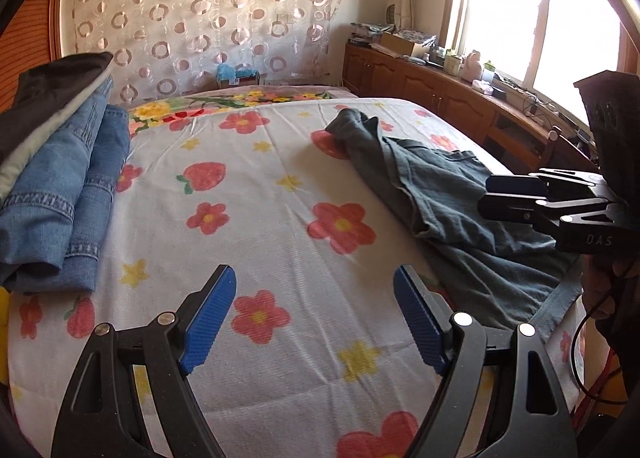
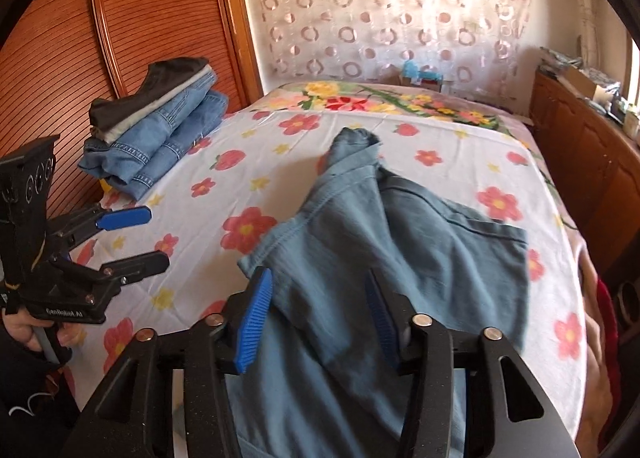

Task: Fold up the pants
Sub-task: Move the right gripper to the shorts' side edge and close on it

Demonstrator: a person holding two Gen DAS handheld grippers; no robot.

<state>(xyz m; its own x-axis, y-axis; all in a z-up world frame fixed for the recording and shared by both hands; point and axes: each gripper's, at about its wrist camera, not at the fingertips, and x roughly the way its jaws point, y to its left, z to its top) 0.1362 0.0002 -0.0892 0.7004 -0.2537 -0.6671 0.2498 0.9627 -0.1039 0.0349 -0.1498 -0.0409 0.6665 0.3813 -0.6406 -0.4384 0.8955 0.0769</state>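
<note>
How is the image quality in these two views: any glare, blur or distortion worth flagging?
Left wrist view: the window is blown out to white, and fisheye bending curves the bed edges and cabinets. Right wrist view: light is more even, with the backlit curtain slightly washed out; the teal pants look soft near the right gripper, and dark vignetting cuts the corners.

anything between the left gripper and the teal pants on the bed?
Nothing visible. The left gripper, jaws open, sits over bare floral sheet, and the teal pants lie just to its right with no object in the gap. The right gripper is already over the pants; the folded jeans stack lies off to the left.
</note>
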